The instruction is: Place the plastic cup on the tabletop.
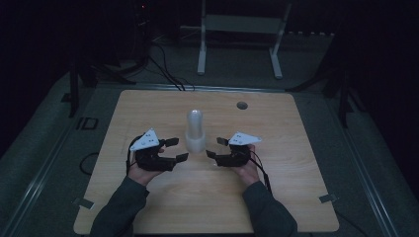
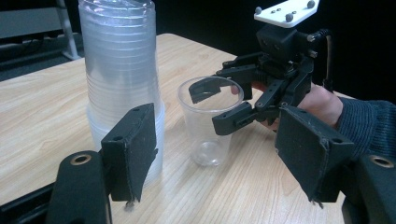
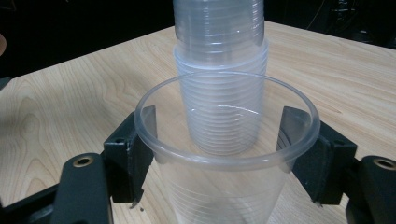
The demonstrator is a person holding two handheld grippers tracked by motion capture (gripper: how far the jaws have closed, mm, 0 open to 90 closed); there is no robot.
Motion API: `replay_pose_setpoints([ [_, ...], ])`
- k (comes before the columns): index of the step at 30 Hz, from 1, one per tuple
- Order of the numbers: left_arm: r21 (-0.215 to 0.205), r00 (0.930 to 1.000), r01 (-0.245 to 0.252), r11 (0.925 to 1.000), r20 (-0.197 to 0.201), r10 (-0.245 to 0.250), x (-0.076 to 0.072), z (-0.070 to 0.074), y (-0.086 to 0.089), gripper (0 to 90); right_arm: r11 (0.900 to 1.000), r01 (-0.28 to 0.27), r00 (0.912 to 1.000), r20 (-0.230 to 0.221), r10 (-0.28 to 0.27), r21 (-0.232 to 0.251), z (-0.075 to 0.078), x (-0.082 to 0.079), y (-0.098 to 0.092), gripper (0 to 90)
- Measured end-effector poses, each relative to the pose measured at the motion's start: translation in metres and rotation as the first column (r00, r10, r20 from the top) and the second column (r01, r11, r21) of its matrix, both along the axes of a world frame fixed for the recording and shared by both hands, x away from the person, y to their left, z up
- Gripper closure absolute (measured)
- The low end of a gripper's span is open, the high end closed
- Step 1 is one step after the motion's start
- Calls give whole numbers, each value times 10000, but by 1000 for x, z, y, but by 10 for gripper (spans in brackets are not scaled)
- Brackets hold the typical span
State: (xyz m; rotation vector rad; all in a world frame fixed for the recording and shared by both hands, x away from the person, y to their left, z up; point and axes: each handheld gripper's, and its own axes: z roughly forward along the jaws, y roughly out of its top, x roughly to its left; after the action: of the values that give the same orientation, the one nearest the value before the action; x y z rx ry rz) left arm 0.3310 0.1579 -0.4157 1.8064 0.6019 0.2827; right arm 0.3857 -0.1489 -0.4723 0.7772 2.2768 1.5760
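A tall stack of clear plastic cups (image 1: 194, 129) stands upside down in the middle of the wooden table (image 1: 276, 197). A single clear cup (image 2: 210, 130) stands upright on the table just beside the stack (image 2: 122, 70). My right gripper (image 1: 216, 147) is shut on this cup (image 3: 224, 186), one pad on each side just under the rim, with the stack (image 3: 219, 70) right behind it. My left gripper (image 1: 178, 149) is open and holds nothing. Its left jaw is close to the stack's base, and it faces the right gripper (image 2: 210, 109).
A small round hole (image 1: 241, 105) sits near the table's far edge. Behind the table, a white metal frame (image 1: 242, 24) stands on the dark floor, with cables (image 1: 165, 71) running beside it. Bare tabletop lies on both sides and in front of the hands.
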Motion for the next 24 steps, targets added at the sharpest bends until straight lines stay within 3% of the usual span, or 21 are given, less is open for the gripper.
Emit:
replay_pose_setpoints([
  [24, -33, 10000, 2, 10000, -19, -2, 0, -1, 0, 292, 9997, 82, 10000, -2, -82, -217, -4, -2, -1, 277],
])
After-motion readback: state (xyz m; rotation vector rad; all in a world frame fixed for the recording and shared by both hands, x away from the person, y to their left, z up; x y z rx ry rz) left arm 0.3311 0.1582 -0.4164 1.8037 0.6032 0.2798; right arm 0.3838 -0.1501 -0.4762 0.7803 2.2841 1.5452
